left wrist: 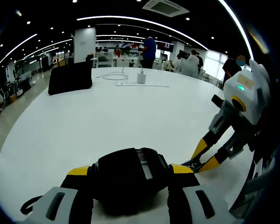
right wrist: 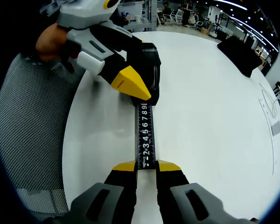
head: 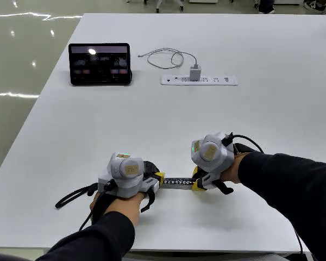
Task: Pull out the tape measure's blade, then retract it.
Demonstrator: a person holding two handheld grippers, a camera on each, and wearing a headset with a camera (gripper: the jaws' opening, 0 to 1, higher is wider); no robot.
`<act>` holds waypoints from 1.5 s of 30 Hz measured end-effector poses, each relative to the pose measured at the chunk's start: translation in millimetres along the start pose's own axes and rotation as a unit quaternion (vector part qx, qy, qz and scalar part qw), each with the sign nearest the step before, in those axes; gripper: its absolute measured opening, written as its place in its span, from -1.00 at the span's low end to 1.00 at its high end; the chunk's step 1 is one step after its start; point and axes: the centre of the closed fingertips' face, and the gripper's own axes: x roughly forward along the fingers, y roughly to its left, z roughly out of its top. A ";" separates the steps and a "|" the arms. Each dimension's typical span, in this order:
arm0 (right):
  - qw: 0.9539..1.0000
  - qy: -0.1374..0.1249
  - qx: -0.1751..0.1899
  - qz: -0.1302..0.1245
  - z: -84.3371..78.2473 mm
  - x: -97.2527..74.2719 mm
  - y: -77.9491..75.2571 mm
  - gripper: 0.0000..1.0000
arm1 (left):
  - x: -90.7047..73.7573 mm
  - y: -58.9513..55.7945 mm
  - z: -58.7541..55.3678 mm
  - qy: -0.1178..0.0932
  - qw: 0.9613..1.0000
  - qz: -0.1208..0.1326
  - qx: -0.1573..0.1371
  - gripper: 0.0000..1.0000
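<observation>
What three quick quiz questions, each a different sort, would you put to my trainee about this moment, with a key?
1. True or false: the left hand-held gripper has the tape measure case between its jaws.
2. Multiple choice: the right hand-held gripper is shut on A) the end of the blade, B) a charger cable, C) a strap.
3. Fill in: in the head view, the dark-screened thing left of the power strip is a ____.

Key: 1 true; 2 A; 3 tablet.
</observation>
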 end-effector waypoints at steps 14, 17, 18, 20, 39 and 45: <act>1.000 -0.014 -0.004 0.000 8.6 3.7 -0.7 -0.79 | 1.0 1.9 0.3 0.002 1.000 0.001 -0.001 0.21; 1.000 -0.014 -0.004 0.000 10.6 5.0 -0.9 -0.79 | 1.3 2.1 0.3 0.002 1.000 0.001 -0.001 0.21; 1.000 -0.015 -0.003 0.000 11.5 5.6 -1.0 -0.79 | 1.5 2.1 0.3 0.001 1.000 0.001 -0.001 0.21; 1.000 -0.018 -0.002 0.001 12.7 6.8 -1.0 -0.79 | 1.7 2.5 0.2 0.002 1.000 0.001 -0.001 0.21; 0.999 -0.041 0.003 -0.001 20.6 13.2 -2.7 -0.79 | 2.9 2.7 -1.4 0.005 1.000 0.003 -0.003 0.20; 0.999 -0.048 0.003 -0.002 23.3 14.8 -2.1 -0.79 | 3.3 2.7 -1.8 0.005 1.000 0.003 -0.004 0.20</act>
